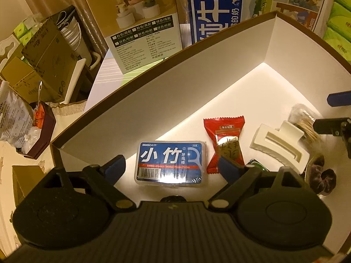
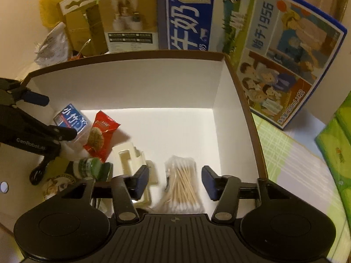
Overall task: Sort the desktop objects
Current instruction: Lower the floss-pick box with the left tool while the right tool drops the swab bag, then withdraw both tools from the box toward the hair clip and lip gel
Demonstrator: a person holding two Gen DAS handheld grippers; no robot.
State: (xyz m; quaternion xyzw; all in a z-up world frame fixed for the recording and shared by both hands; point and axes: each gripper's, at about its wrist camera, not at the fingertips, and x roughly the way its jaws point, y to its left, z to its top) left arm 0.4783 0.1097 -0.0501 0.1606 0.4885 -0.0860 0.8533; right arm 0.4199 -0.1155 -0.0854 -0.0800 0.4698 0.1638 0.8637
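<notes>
White-walled, the box [image 2: 153,83] serves as landmark: inside it, the cotton swab bag [image 2: 183,184] lies between the parted, non-touching jaws of the right gripper [image 2: 175,180]. The hair clip [image 2: 133,160], just beside, could be snagged. Above the floss pick case [image 1: 170,161], the left gripper [image 1: 173,166] is held wide apart.

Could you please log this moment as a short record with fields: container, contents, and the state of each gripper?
container: open white box with brown rim
contents: blue floss-pick case, red snack packet, white hair clip, bag of cotton swabs, small green bottle
left gripper: open, astride the floss-pick case, not pressing it
right gripper: open, pads clear of the cotton swabs between them
</notes>
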